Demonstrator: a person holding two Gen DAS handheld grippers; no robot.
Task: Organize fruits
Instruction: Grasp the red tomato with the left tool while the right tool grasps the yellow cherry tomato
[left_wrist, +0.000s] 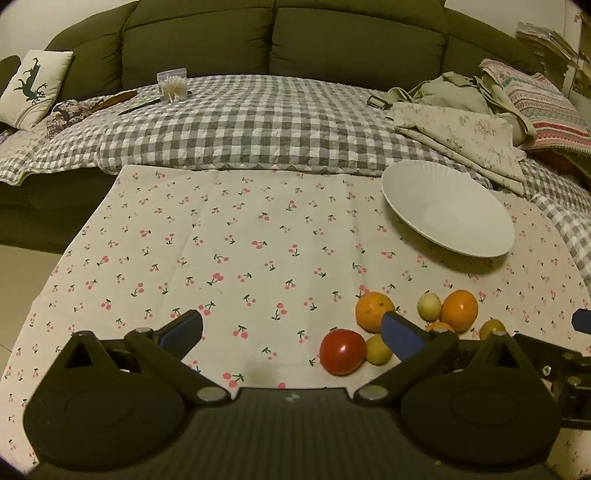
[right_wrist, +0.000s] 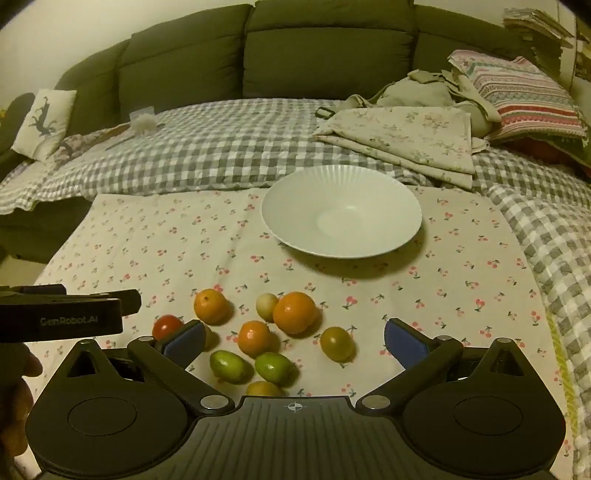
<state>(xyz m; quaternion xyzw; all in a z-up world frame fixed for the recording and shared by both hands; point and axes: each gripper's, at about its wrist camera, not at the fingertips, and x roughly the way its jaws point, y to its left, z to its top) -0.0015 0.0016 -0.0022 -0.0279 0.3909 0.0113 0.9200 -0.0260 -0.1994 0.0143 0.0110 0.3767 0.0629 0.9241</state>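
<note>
A white ribbed plate (right_wrist: 341, 192) stands empty on the cherry-print cloth (right_wrist: 184, 236); it also shows in the left wrist view (left_wrist: 447, 206). Several fruits lie in a cluster near me: a large orange (right_wrist: 295, 312), a second orange (right_wrist: 211, 305), a small orange (right_wrist: 255, 338), a red tomato (right_wrist: 167, 325), a pale fruit (right_wrist: 266, 305), two green fruits (right_wrist: 227, 365), a yellow-brown fruit (right_wrist: 336, 343). My right gripper (right_wrist: 293, 341) is open above the cluster, holding nothing. My left gripper (left_wrist: 291, 332) is open and empty, left of the tomato (left_wrist: 342, 351) and orange (left_wrist: 373, 311).
A sofa with a grey checked blanket (right_wrist: 240, 147) lies behind the cloth. Folded floral cloth (right_wrist: 402, 140) and a striped pillow (right_wrist: 524, 96) sit at the back right. A white cushion (left_wrist: 33, 86) and a cotton-swab box (left_wrist: 173, 85) are at the back left.
</note>
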